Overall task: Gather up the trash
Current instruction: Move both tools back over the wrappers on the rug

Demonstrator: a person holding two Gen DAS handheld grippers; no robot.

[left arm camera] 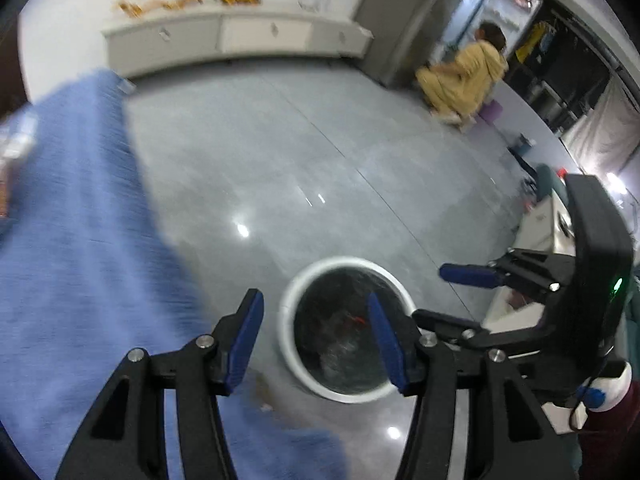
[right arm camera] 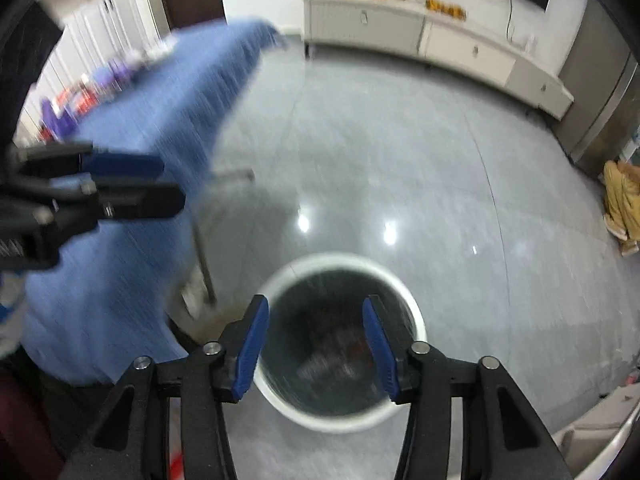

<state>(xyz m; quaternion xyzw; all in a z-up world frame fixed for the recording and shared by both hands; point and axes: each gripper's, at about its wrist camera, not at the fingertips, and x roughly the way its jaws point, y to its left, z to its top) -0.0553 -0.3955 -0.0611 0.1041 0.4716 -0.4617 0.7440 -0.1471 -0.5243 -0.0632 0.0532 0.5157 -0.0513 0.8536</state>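
Observation:
A white-rimmed trash bin with a black liner stands on the grey floor beside the blue-clothed table. Blurred crumpled trash with a red fleck lies at its bottom. My left gripper hangs above the bin's left half, open, nothing between its blue pads. My right gripper hovers over the bin too, open and empty, with the trash seen below. Each gripper shows in the other's view: the right gripper at the bin's right, the left gripper over the cloth edge.
The table with the blue cloth fills the left; its metal leg stands close to the bin. Bottles and packets sit on its far end. A person in yellow crouches by an open fridge. A white low cabinet lines the far wall.

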